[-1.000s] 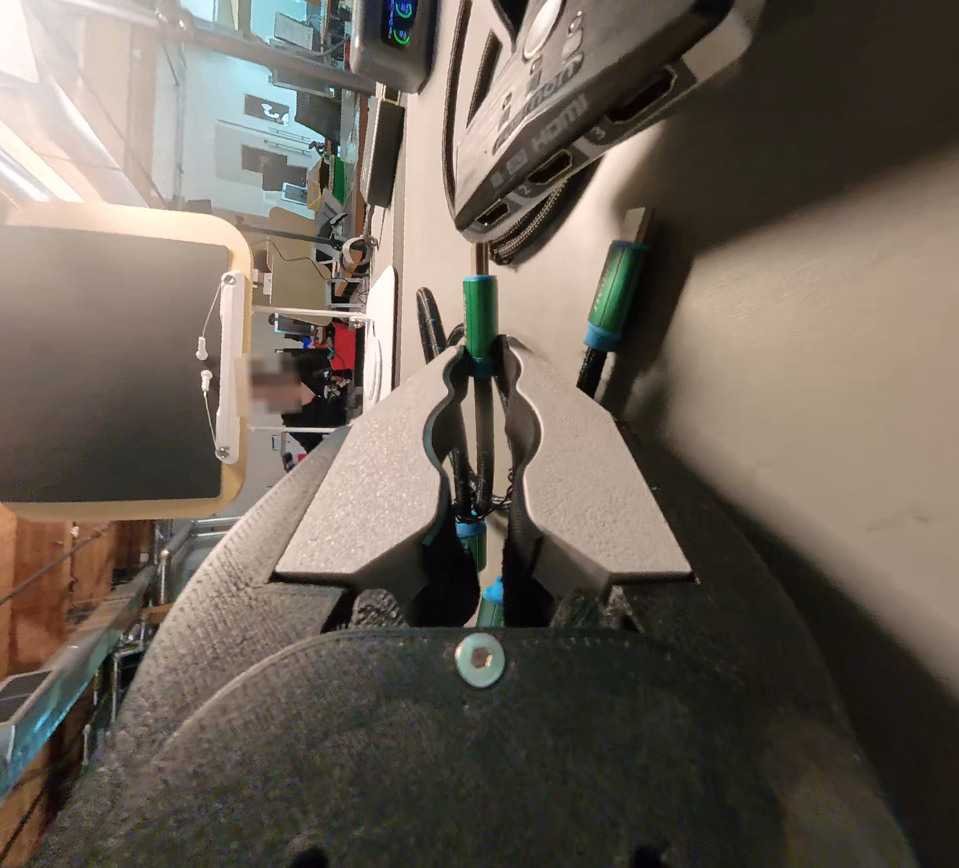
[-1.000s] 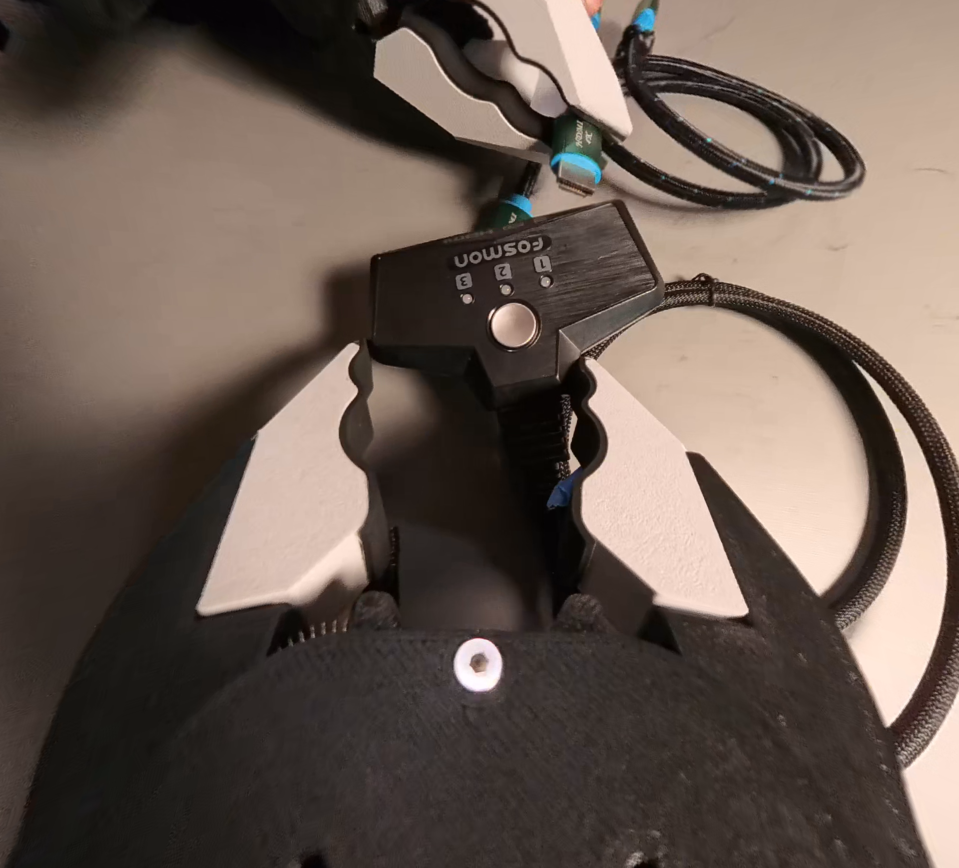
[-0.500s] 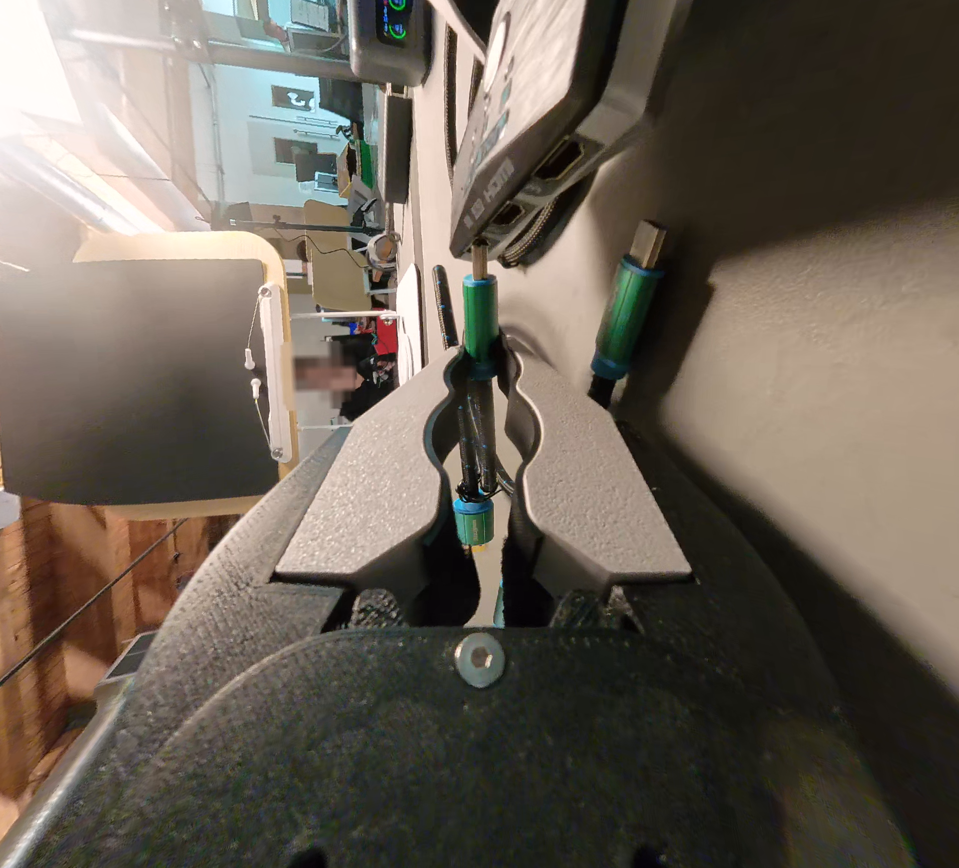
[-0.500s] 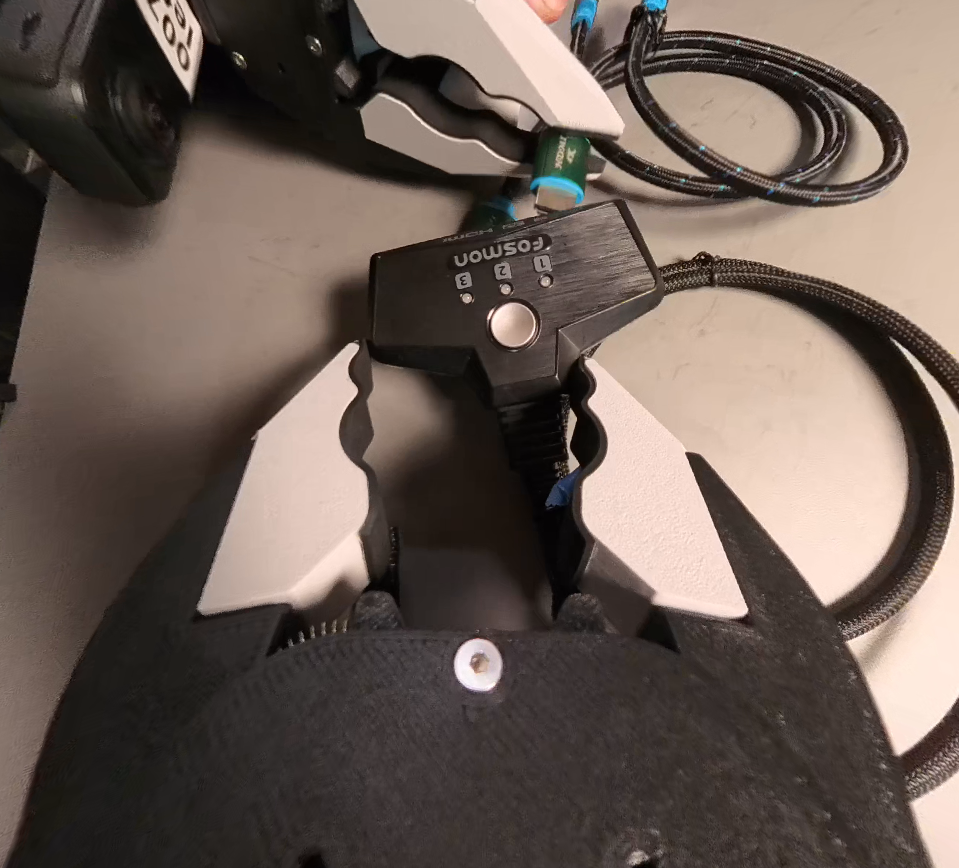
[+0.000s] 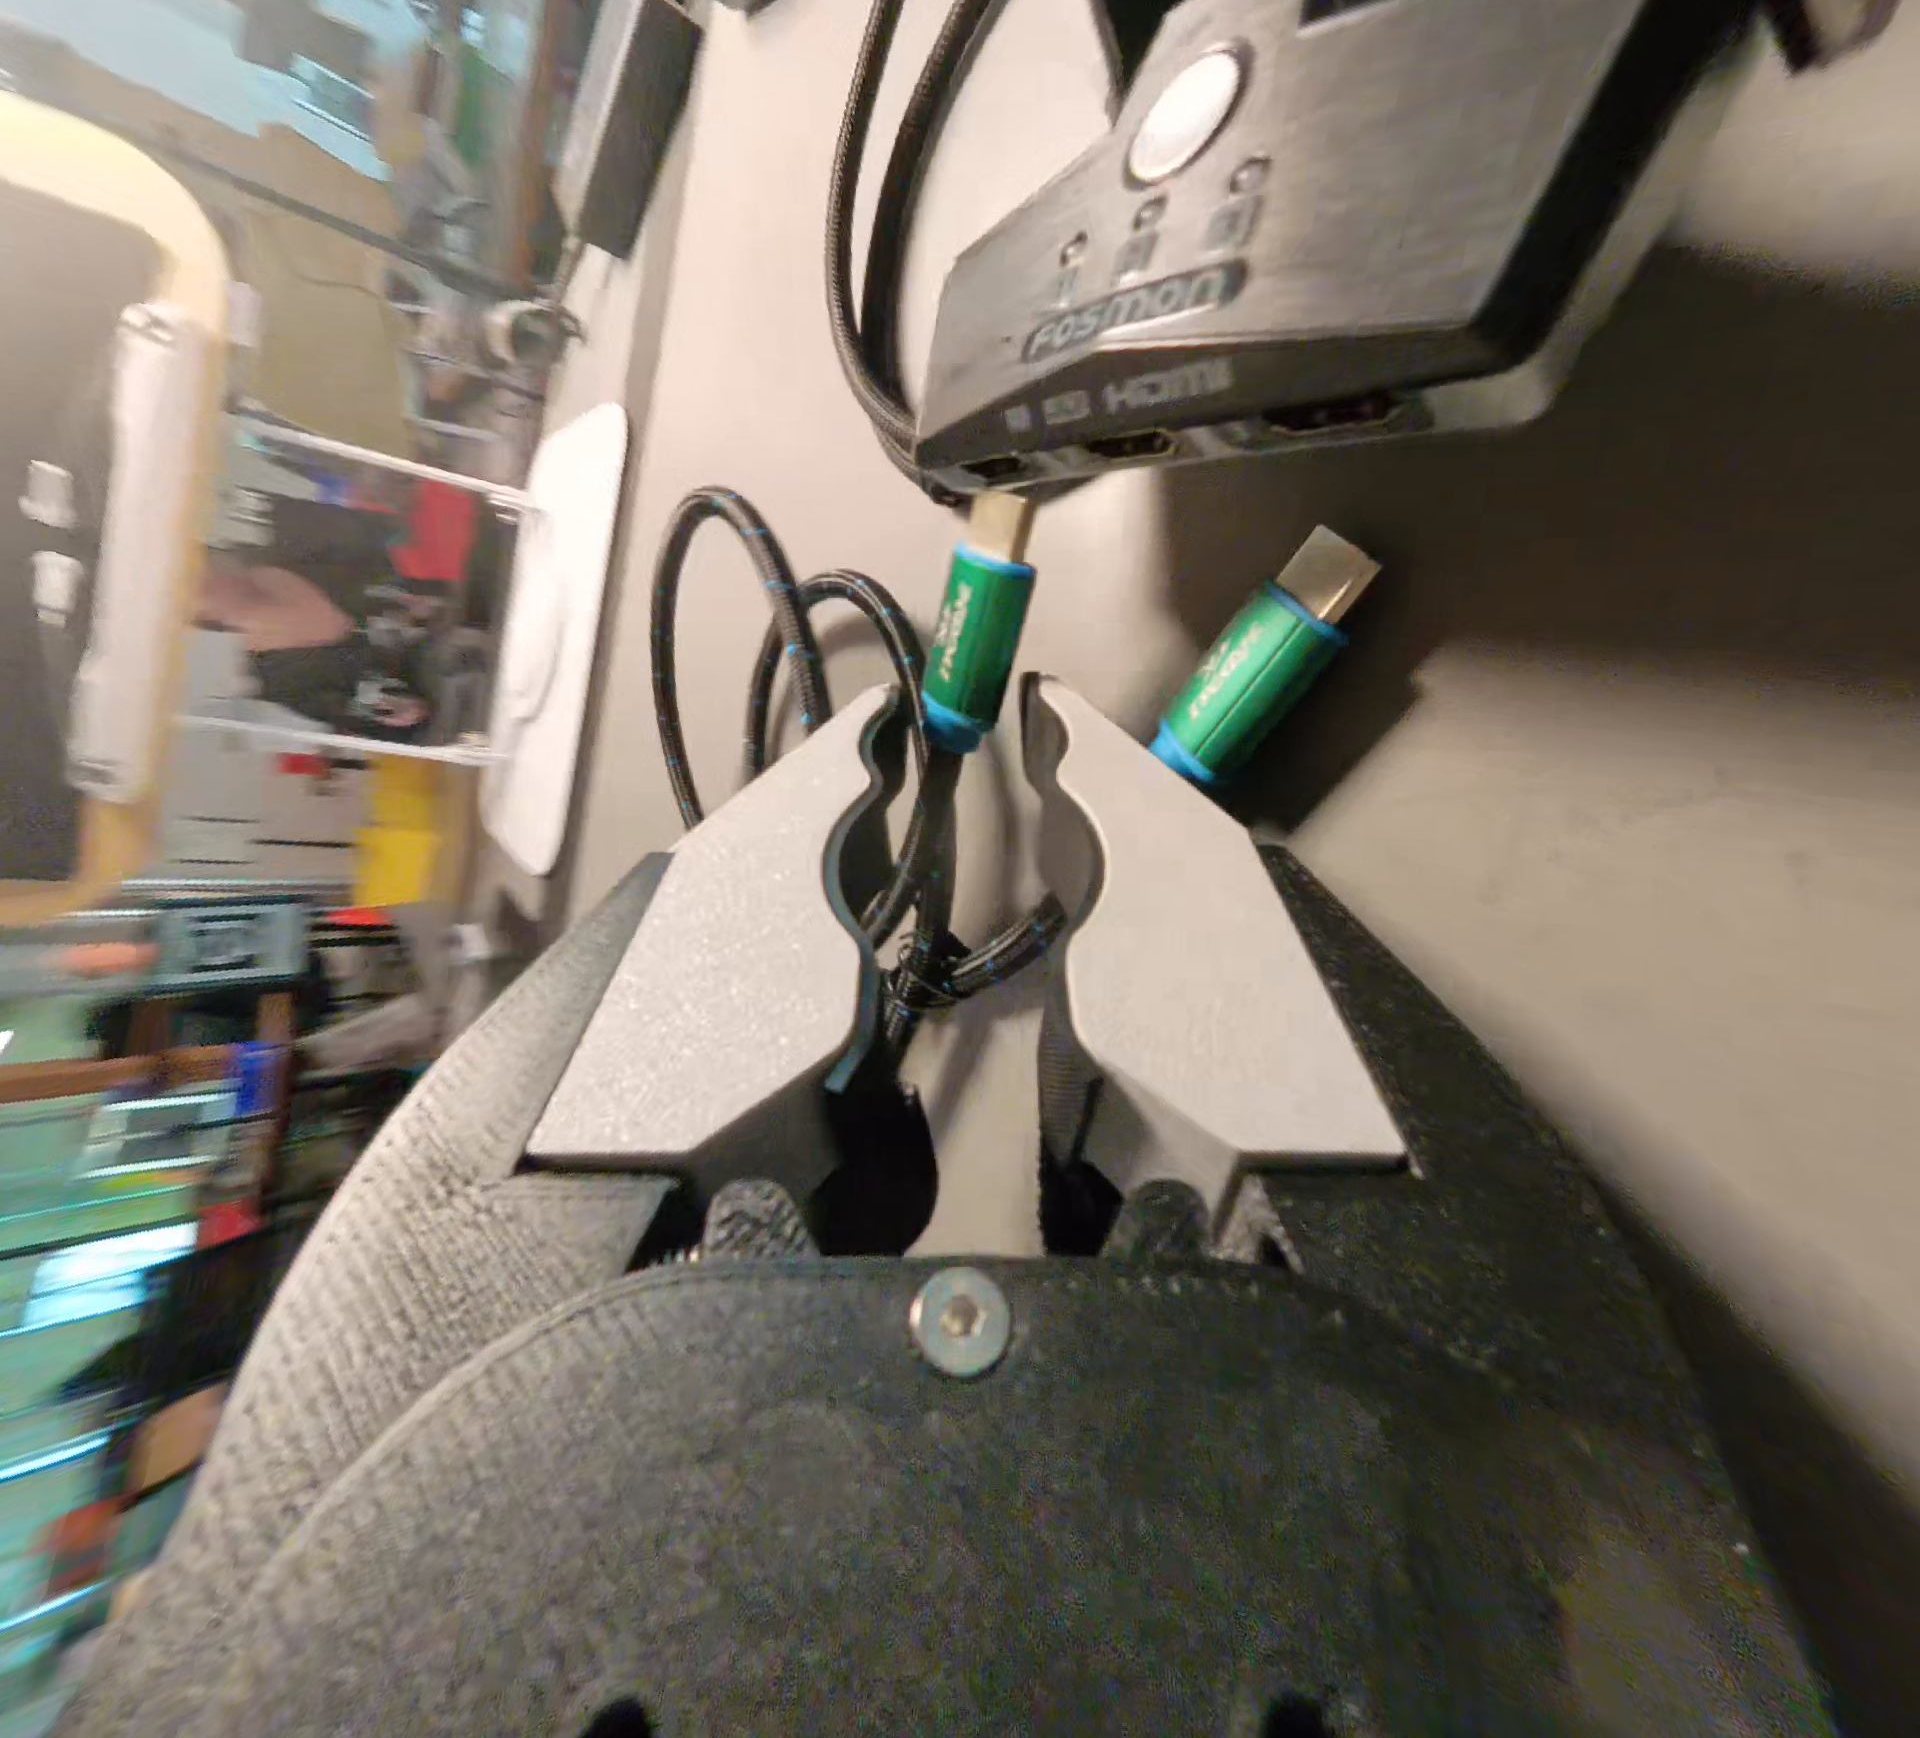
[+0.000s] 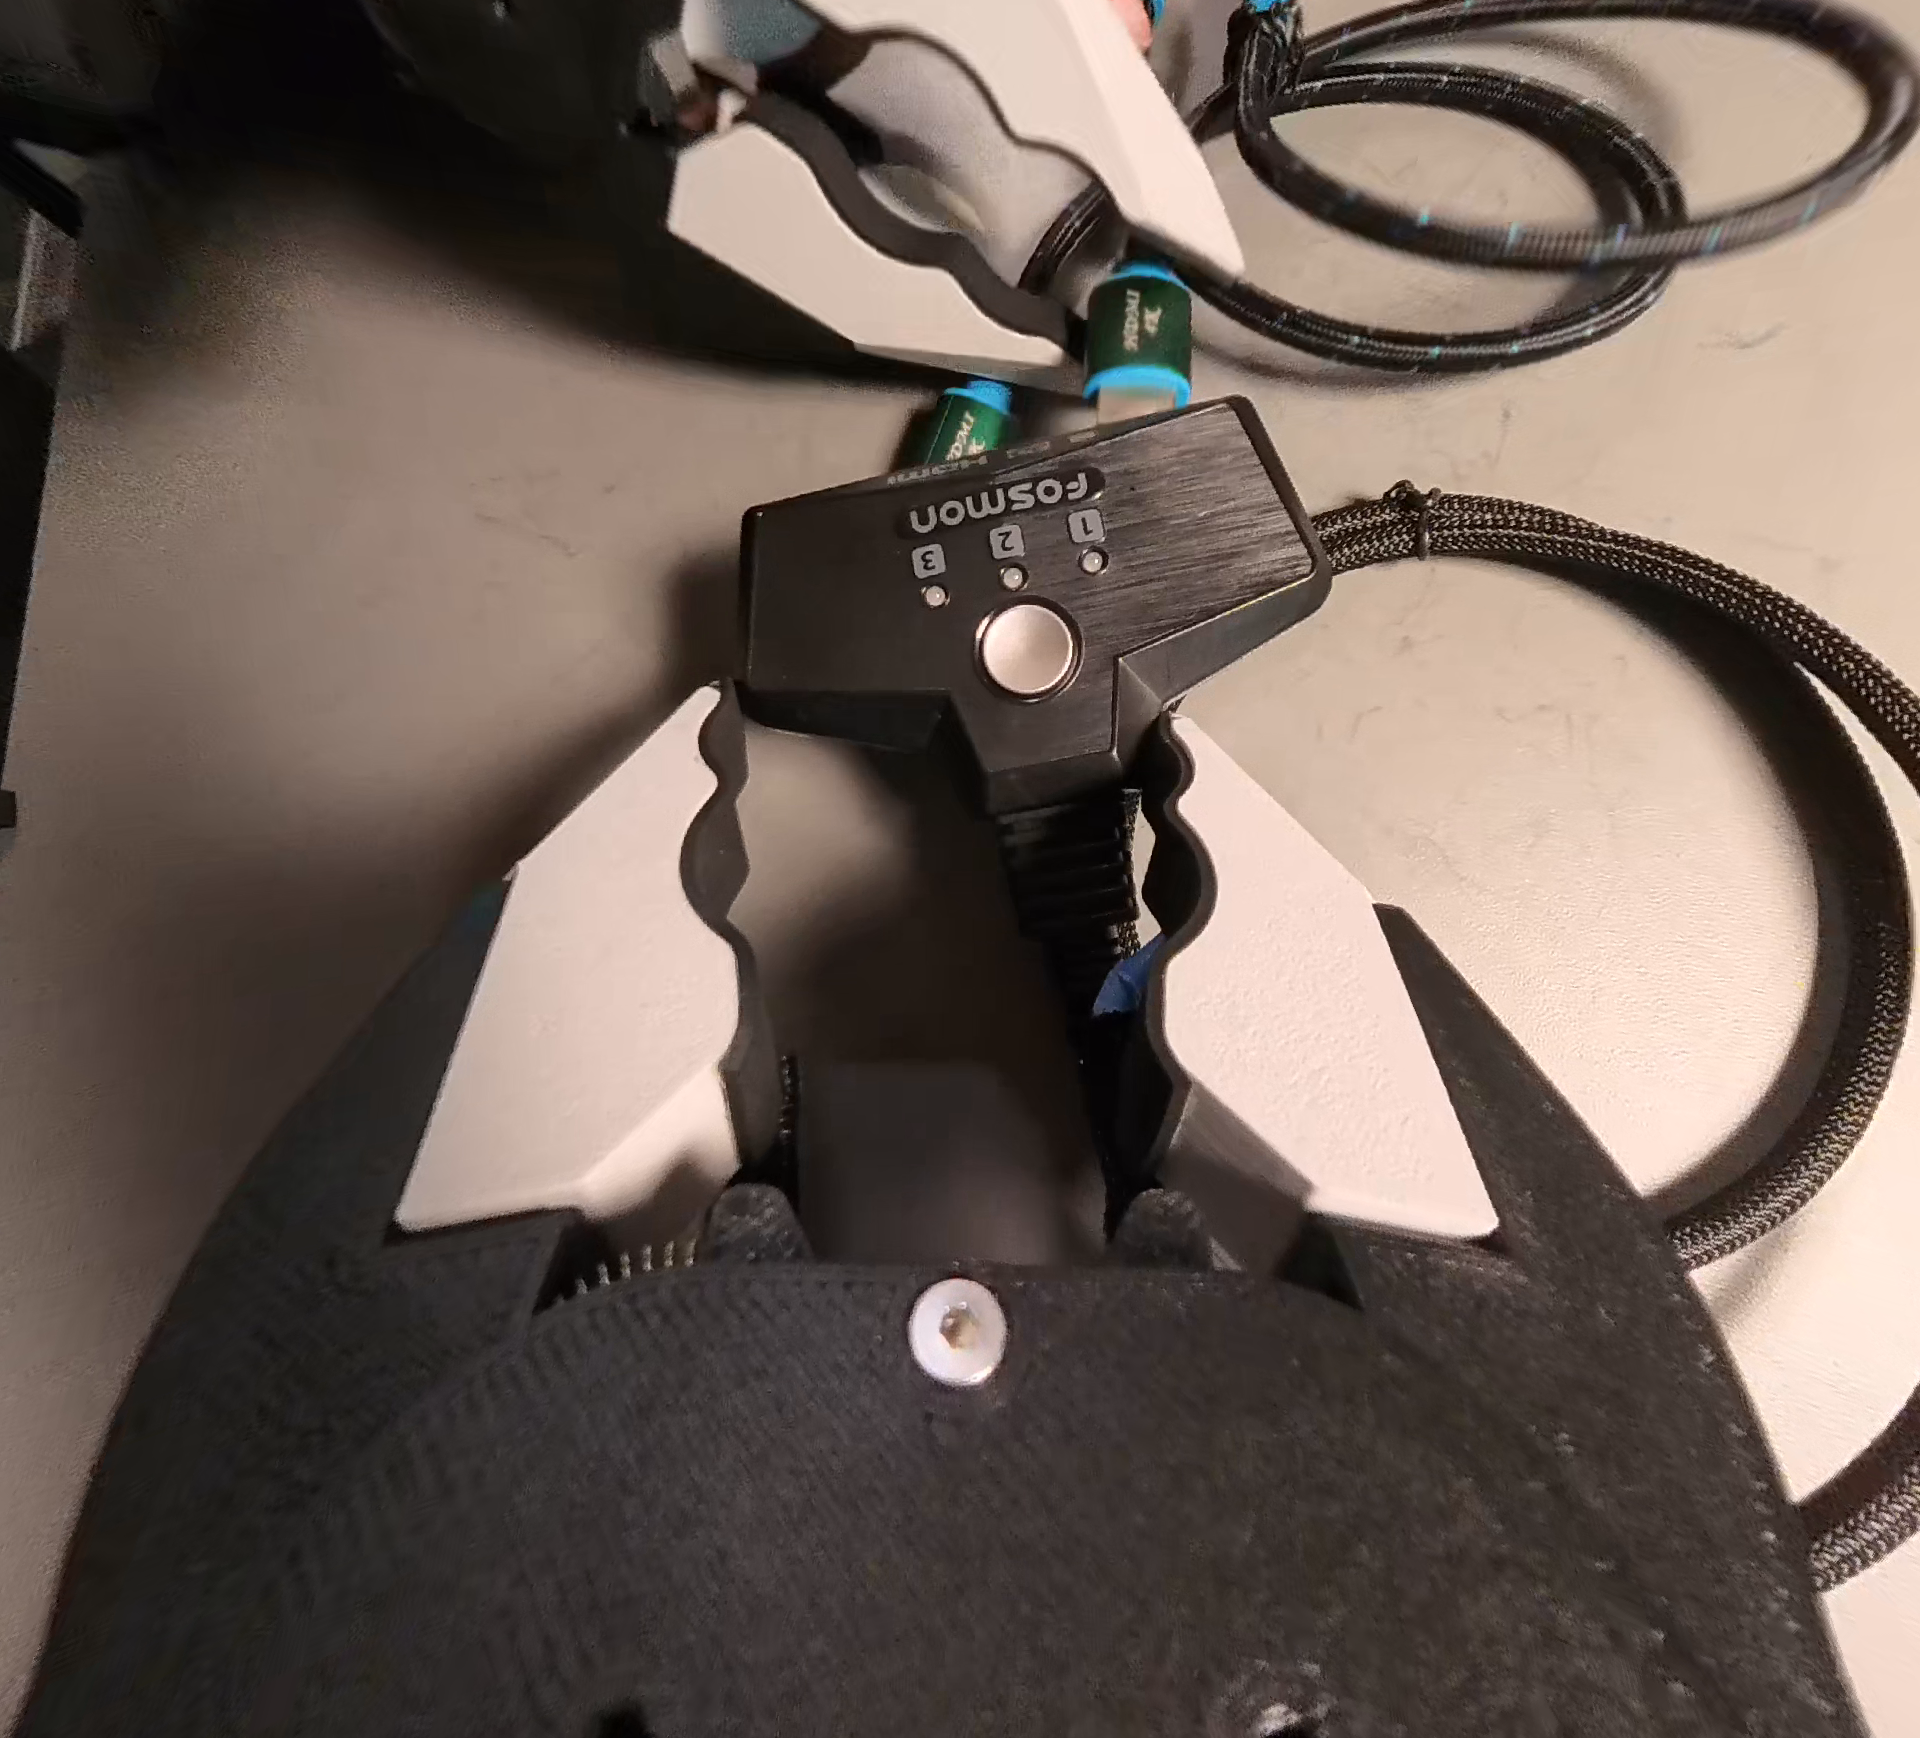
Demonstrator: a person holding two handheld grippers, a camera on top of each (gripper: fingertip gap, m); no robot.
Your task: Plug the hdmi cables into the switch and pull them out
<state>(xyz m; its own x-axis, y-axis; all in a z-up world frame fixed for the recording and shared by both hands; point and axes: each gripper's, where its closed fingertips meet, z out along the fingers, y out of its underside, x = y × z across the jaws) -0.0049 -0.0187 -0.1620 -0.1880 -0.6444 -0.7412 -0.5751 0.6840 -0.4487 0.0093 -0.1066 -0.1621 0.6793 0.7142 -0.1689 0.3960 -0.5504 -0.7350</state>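
left hand-held gripper [image 5: 961,701] spread around green plug [image 5: 977,639] at switch [image 6: 1029,556]; right hand-held gripper [image 6: 945,732] pinching switch.

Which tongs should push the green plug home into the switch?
Left. The left tongs sit at the green HDMI plug, its metal tip at the switch's end port. The right tongs brace the switch from behind.

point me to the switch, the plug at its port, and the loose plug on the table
switch [image 6: 1039,545], right wrist view, on its brushed black top.
plug at the port [image 5: 977,639], left wrist view, on its green shell.
loose plug [image 5: 1252,680], left wrist view, on its green shell.
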